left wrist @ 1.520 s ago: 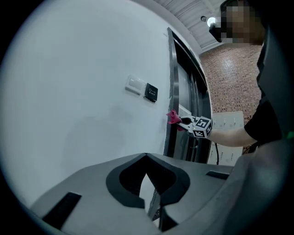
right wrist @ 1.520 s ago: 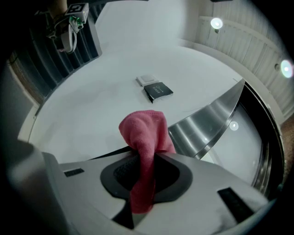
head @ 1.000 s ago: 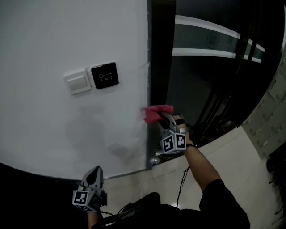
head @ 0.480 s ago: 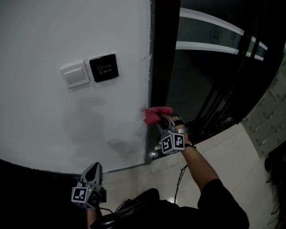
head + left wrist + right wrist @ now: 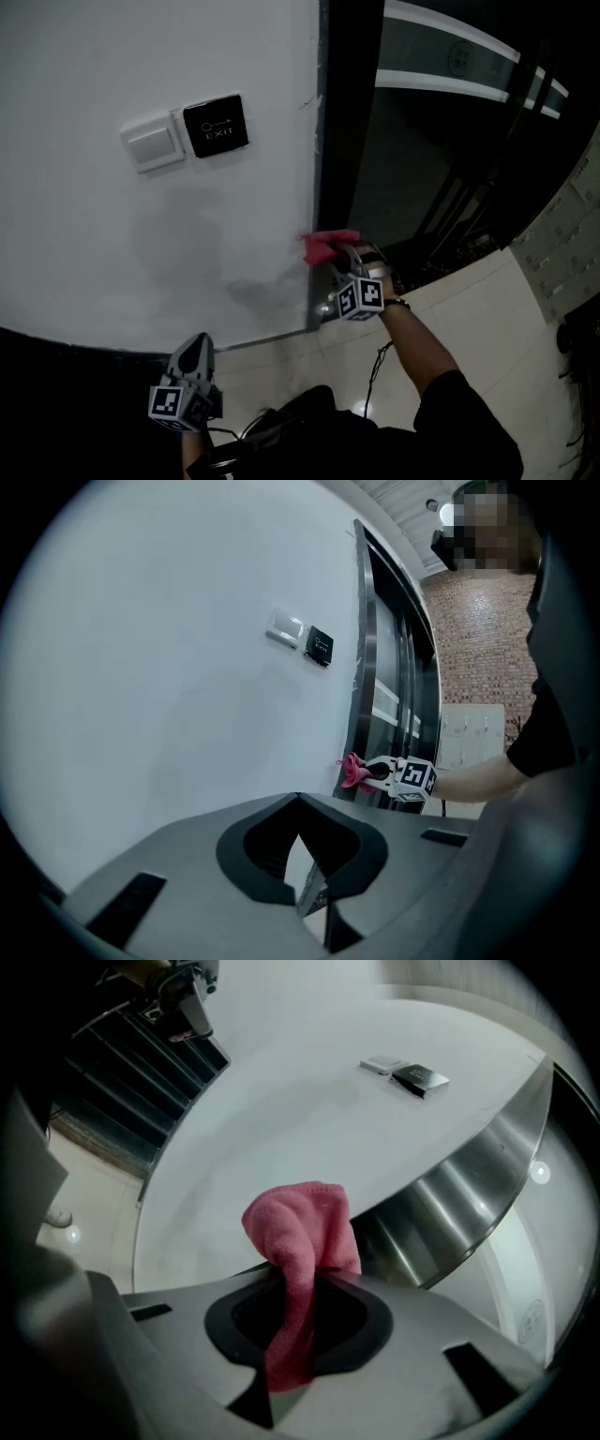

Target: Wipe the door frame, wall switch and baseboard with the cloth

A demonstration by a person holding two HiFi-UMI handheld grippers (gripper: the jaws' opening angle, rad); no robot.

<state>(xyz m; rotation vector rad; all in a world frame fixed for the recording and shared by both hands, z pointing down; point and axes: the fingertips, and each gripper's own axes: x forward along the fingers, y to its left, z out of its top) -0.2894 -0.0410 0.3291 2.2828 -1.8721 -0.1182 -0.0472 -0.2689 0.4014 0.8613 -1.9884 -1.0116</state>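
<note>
A pink cloth (image 5: 323,246) is pinched in my right gripper (image 5: 343,266), which is shut on it. The cloth presses against the wall corner where the dark door frame (image 5: 349,122) begins, well below the white wall switch (image 5: 150,145) and the black exit button (image 5: 216,127). In the right gripper view the cloth (image 5: 300,1222) bunches out of the jaws in front of the metallic frame edge (image 5: 469,1194). My left gripper (image 5: 190,367) hangs low by the wall's foot, shut and holding nothing. A dark band (image 5: 66,356) runs along the bottom of the wall.
Pale floor tiles (image 5: 487,309) lie to the right of the doorway. Dark glass with light stripes (image 5: 441,66) fills the opening. A cable (image 5: 377,375) hangs under my right arm. A person's dark sleeve (image 5: 562,705) fills the left gripper view's right side.
My right gripper has slid the cloth down along the frame edge, farther below the switch. The left gripper has stayed low and shut.
</note>
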